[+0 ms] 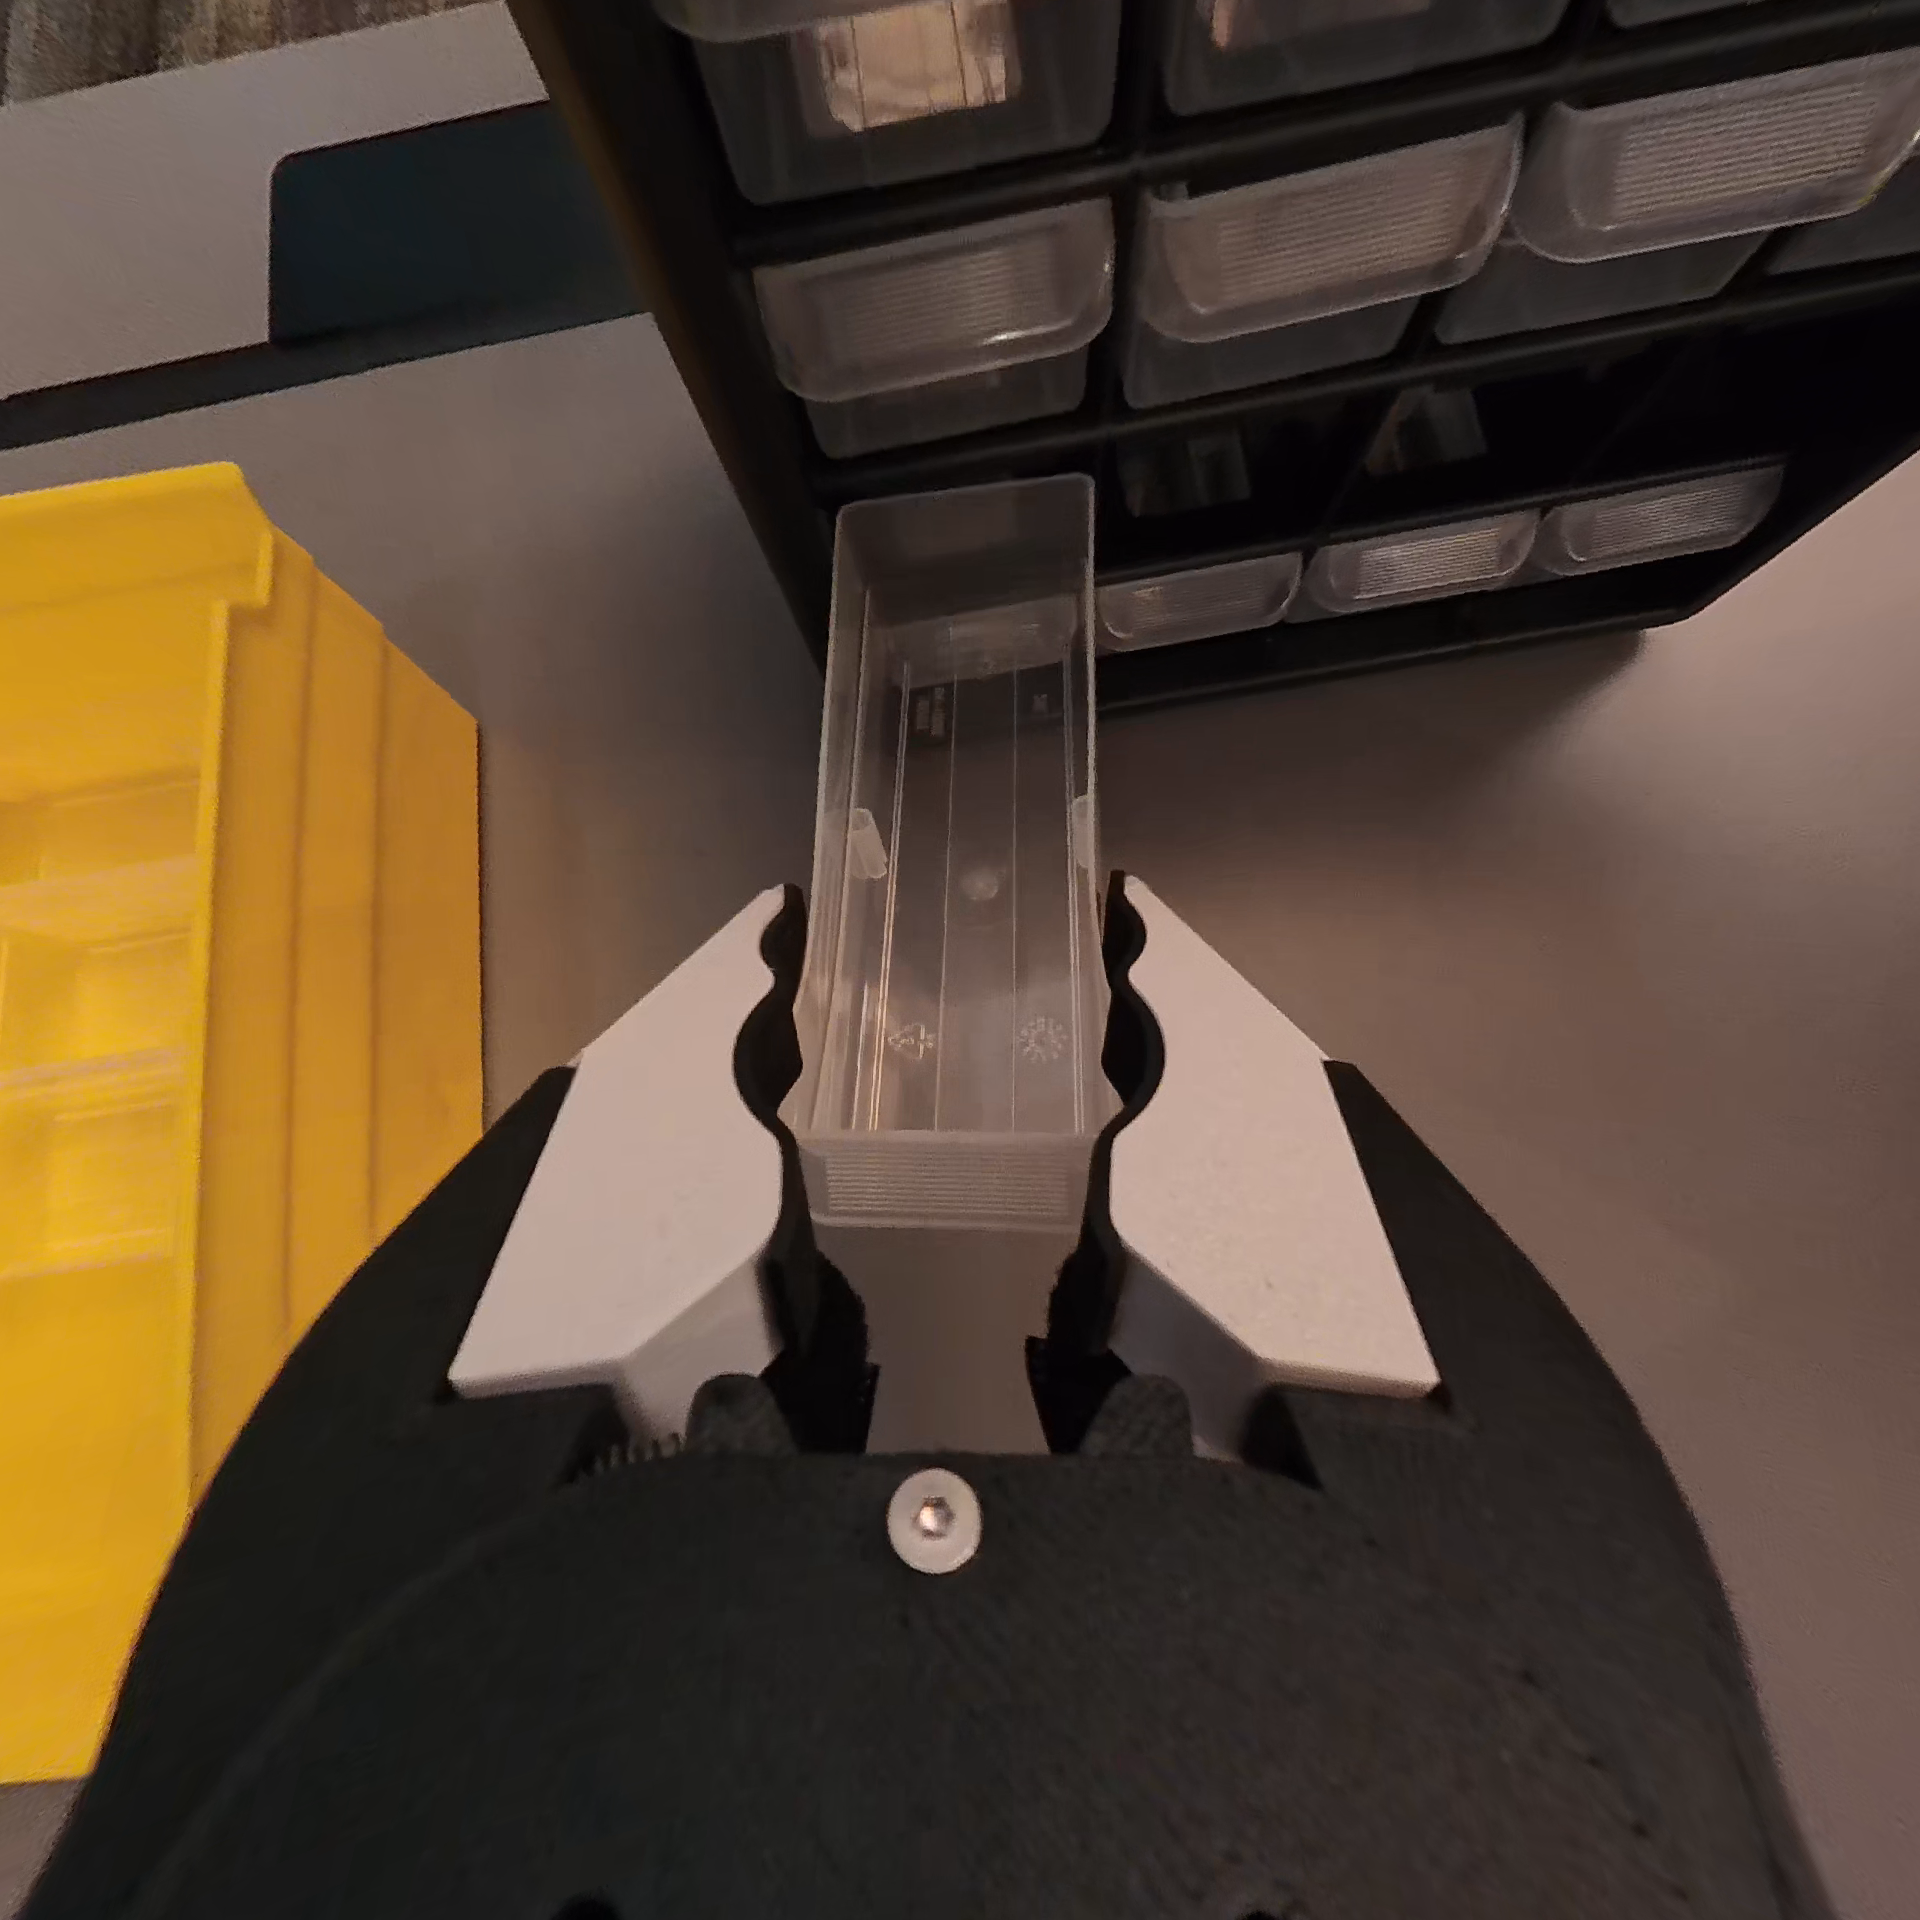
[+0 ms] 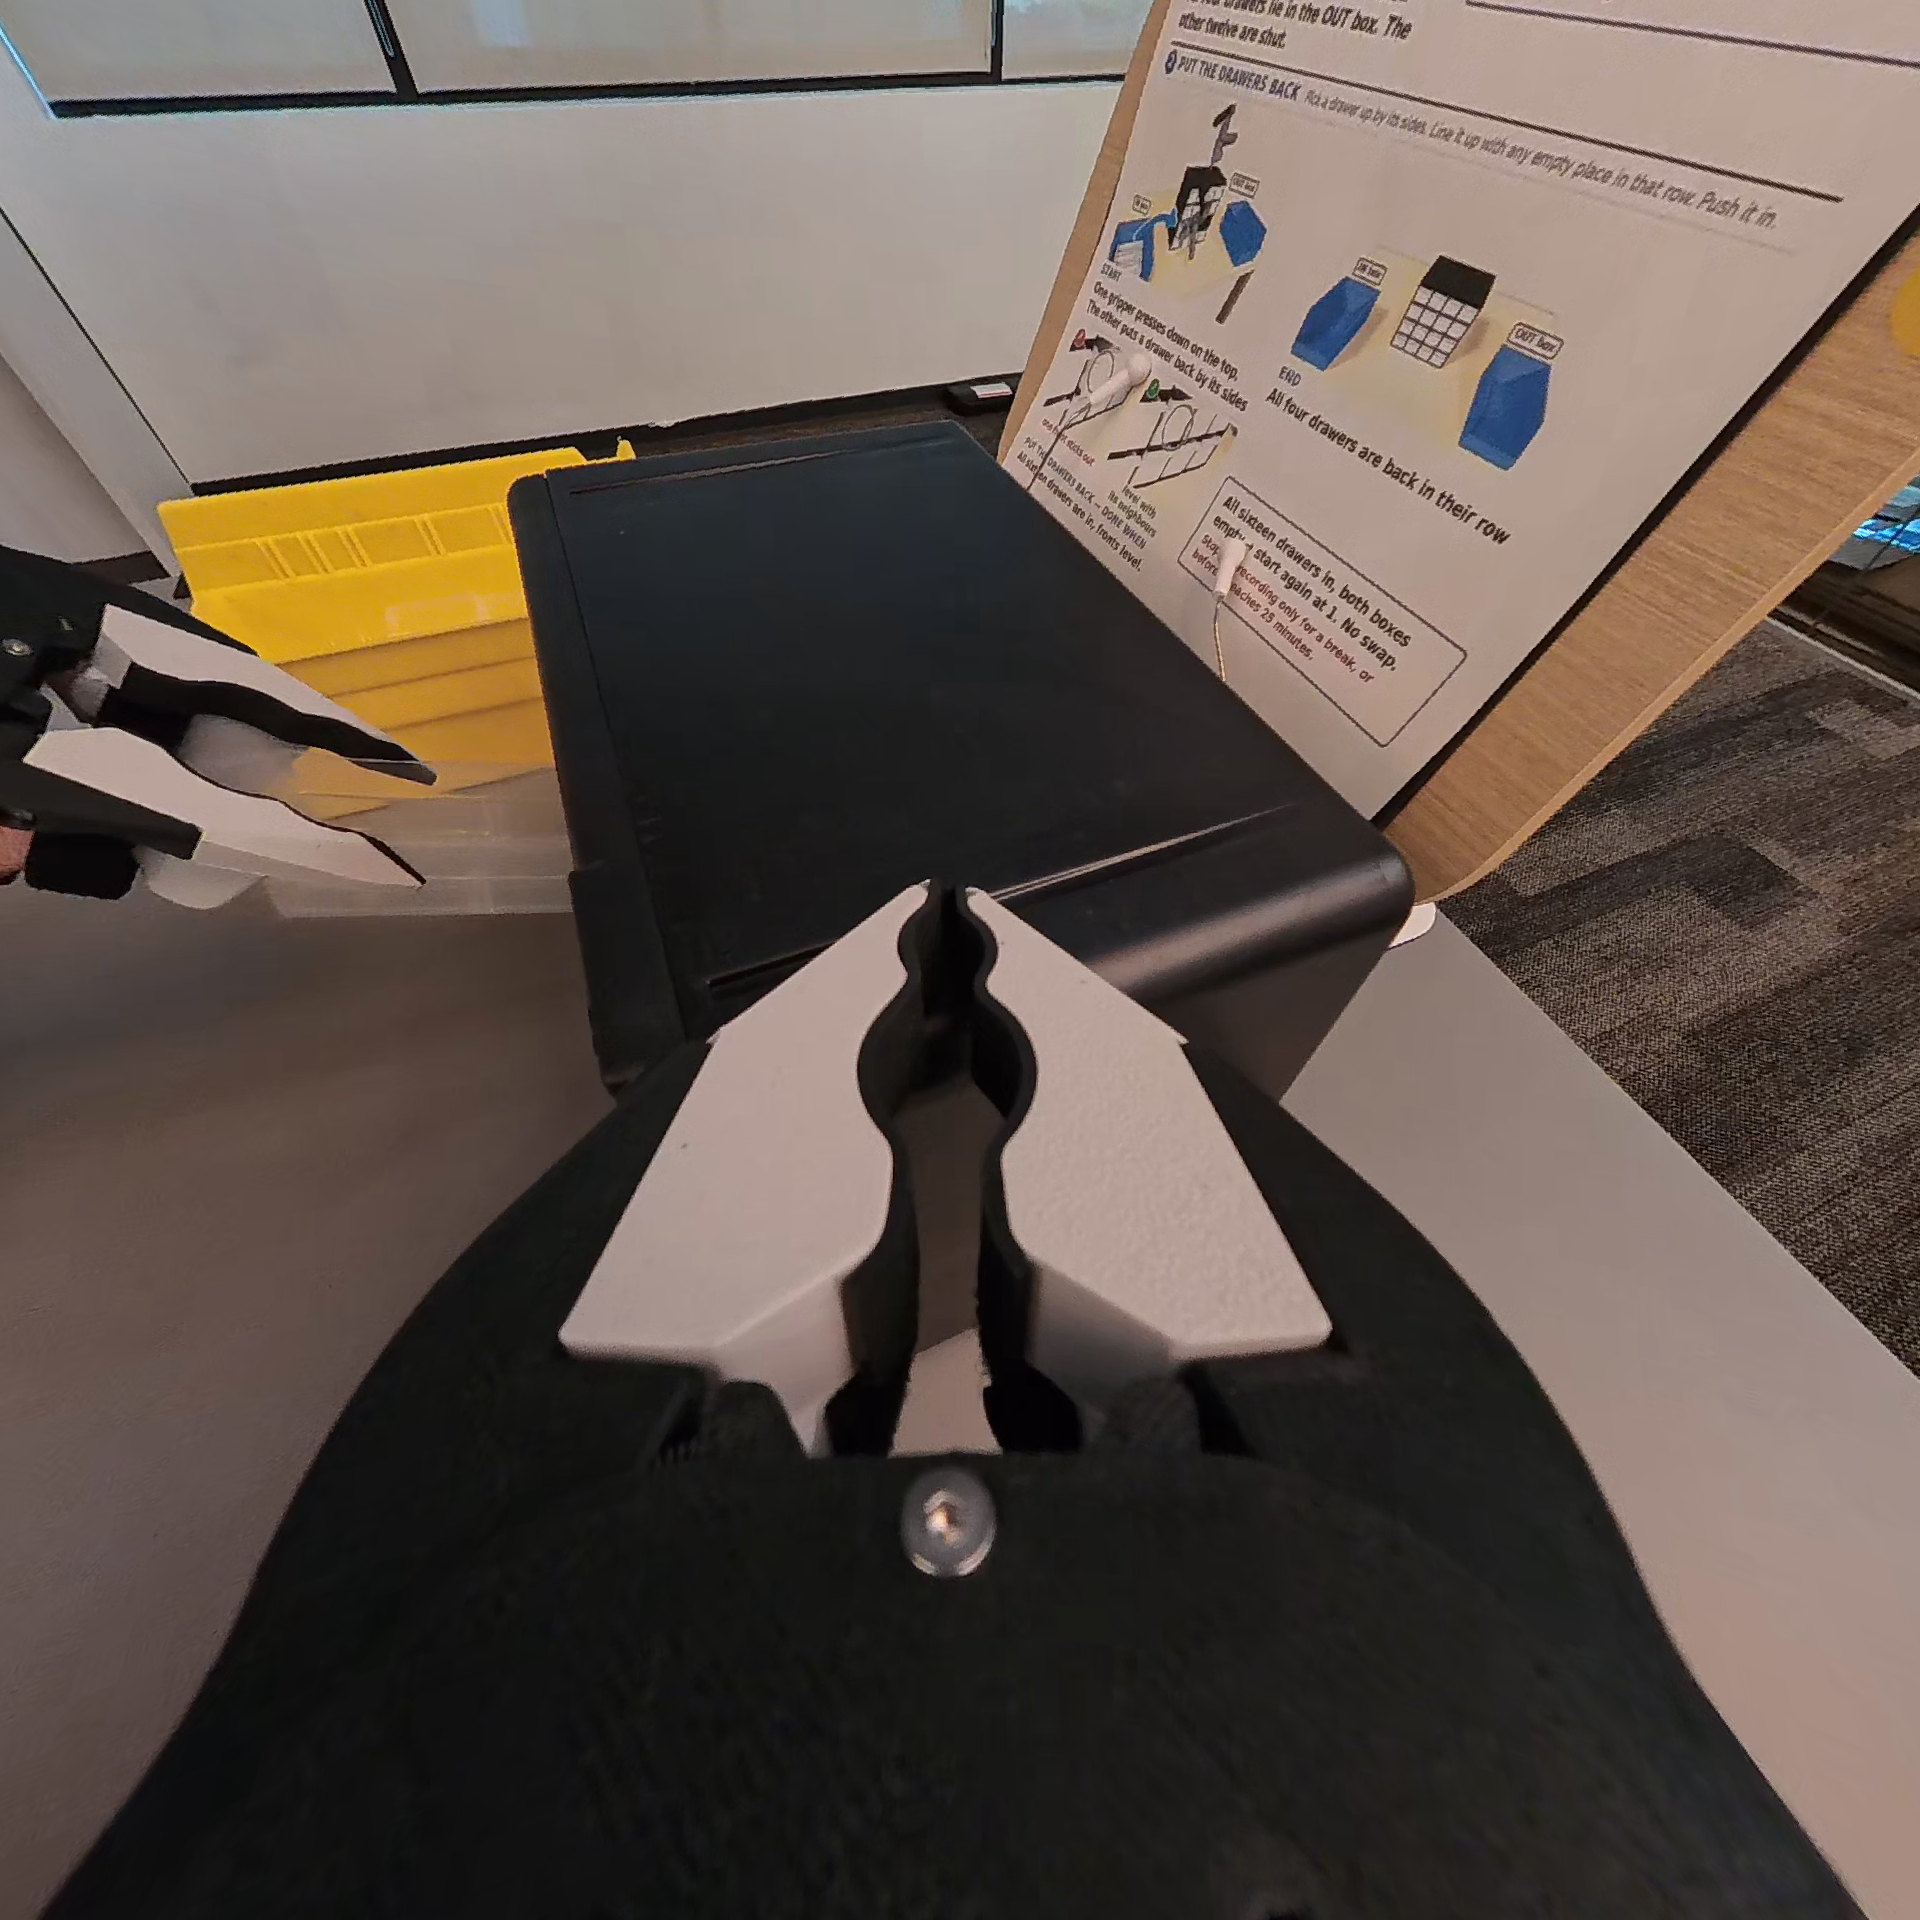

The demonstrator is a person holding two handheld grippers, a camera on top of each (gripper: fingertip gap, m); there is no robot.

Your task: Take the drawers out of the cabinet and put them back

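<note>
My left gripper [image 1: 951,894] is shut on a clear plastic drawer [image 1: 961,790] by its two long sides. The drawer's far end is at the bottom-left slot of the black cabinet [image 1: 665,208], and most of its length sticks out over the table. The cabinet holds several other clear drawers [image 1: 1320,223]. In the right wrist view my right gripper [image 2: 948,896] is shut and empty, its tips at the near edge of the cabinet's flat top [image 2: 883,665]. The left gripper [image 2: 405,821] shows at the far left there, holding the drawer [image 2: 468,862].
A yellow bin [image 1: 208,935] sits on the grey table [image 1: 1507,935] left of the cabinet; it also shows in the right wrist view [image 2: 416,582]. An instruction board [image 2: 1403,343] leans behind the cabinet at right. The table's right edge [image 2: 1662,1195] drops to carpet. The grippers' ends are close to 25 centimeters from one another.
</note>
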